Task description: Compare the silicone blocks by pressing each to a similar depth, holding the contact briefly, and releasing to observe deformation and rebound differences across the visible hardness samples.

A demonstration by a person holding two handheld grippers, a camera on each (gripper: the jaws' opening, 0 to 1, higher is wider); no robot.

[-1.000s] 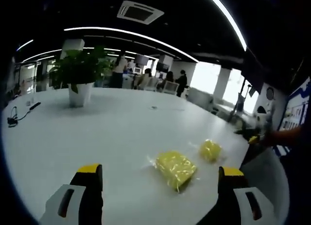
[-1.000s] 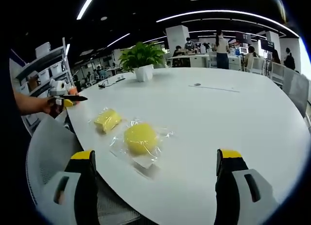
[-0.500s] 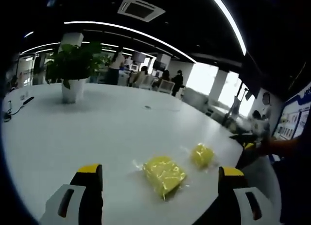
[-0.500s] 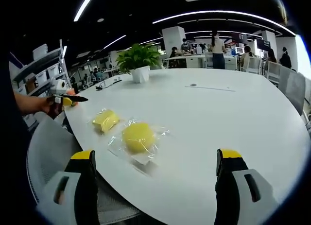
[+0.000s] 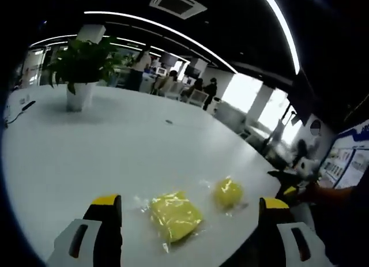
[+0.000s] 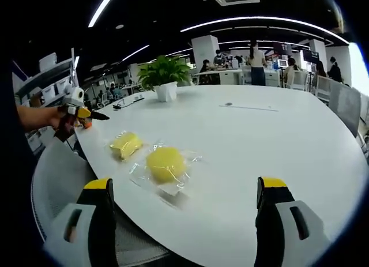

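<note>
Both views low over table edge [image 6: 242,163], facing inward, sharing yellow blocks [image 5: 174,214]

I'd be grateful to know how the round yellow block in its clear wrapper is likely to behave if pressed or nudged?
The round yellow block looks domed, so the fingers may slide off unless centred. Its loose clear wrapper probably skids on the smooth white table, and crinkles first. Being silicone, it should dent and rebound.

Ahead of your right gripper [image 6: 184,221], on the table [image 6: 271,140]: round block [image 6: 165,164] nearest, square block [image 6: 125,144] just beyond to its left, potted plant [image 6: 164,76] far behind. Your left gripper [image 6: 78,113] sits off the table's left edge.
</note>
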